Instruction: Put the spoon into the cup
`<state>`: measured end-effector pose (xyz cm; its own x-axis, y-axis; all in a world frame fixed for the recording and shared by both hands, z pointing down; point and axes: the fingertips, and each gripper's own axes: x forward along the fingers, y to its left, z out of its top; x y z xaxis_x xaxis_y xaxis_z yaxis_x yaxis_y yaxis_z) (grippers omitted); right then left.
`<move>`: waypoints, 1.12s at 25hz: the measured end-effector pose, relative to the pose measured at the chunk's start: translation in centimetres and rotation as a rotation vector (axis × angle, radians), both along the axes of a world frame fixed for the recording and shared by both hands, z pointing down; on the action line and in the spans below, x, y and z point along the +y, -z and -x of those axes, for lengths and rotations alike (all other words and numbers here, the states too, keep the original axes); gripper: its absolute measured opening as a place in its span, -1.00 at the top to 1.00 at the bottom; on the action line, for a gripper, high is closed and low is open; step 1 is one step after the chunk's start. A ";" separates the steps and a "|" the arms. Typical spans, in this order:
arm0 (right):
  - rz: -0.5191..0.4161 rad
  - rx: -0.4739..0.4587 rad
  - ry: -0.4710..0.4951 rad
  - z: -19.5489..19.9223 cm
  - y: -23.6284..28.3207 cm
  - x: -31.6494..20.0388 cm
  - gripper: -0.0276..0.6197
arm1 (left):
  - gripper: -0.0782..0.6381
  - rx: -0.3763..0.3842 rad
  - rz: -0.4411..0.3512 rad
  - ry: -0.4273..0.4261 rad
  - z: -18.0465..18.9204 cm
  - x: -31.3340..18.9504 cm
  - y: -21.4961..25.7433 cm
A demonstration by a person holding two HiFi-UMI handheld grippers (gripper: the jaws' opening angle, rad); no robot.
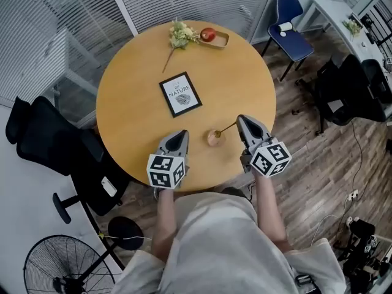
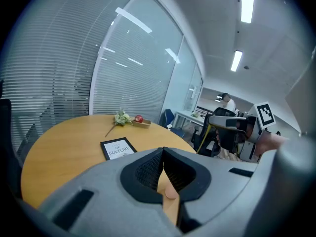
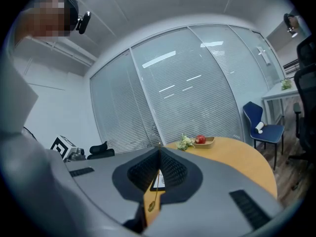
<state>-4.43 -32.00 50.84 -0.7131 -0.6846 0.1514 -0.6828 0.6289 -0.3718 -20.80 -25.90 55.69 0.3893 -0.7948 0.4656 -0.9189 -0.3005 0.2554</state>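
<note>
Head view first: right tongs (image 1: 240,120) clenched on the handle end of the thin gold spoon (image 1: 225,129), with the bowl end reaching ahead and left of those tips to the small cup (image 1: 214,138), over its rim or just inside, hard to say which. Left tongs (image 1: 182,135) just left of the cup, not touching it. Over to the left gripper view: jaws pressed together on nothing, with a pinkish rounded shape, likely the cup (image 2: 171,192), peeking through the slot below the tips. Now the right gripper view: jaws pinched onto the spoon (image 3: 154,190), handle slanting down through the gap, bowl end low. Dangers as judged from here: letting go before the bowl sits inside, so a slide off onto the table (image 1: 135,103); pushing sideways through that long handle, so tipping a light, unbraced cup; twisting within such a thin pinch.
</note>
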 end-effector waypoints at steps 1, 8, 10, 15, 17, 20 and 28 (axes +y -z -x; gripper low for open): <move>0.000 0.001 -0.005 0.1 0.0 -0.2 0.92 | 0.76 -0.002 0.000 -0.008 0.0 -0.3 -0.1; -0.001 0.011 -0.034 -0.4 -0.5 -1.1 0.92 | 0.76 -0.023 0.017 -0.064 -0.9 -1.0 -1.2; -0.004 0.019 -0.035 -0.3 -0.7 -1.4 0.92 | 0.76 -0.031 0.021 -0.085 -1.3 -1.1 -1.5; 0.000 0.051 -0.020 0.1 -1.4 -1.5 0.92 | 0.76 -0.038 0.025 -0.116 -2.0 -1.2 -1.8; 0.000 0.067 -0.015 0.2 -1.7 -1.6 0.92 | 0.76 -0.038 0.021 -0.117 -2.0 -1.3 -1.7; 0.002 0.082 -0.010 0.4 -2.2 -1.5 0.92 | 0.76 -0.040 0.016 -0.117 -2.2 -1.4 -1.5; 0.009 0.122 0.021 1.8 -3.7 -0.4 0.92 | 0.76 -0.032 0.015 -0.119 -2.7 -0.9 -1.7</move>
<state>-6.19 -32.45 54.56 -0.7032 -0.6679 0.2440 -0.7100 0.6409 -0.2919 -18.13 -26.80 57.37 0.4651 -0.7367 0.4909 -0.8848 -0.4044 0.2316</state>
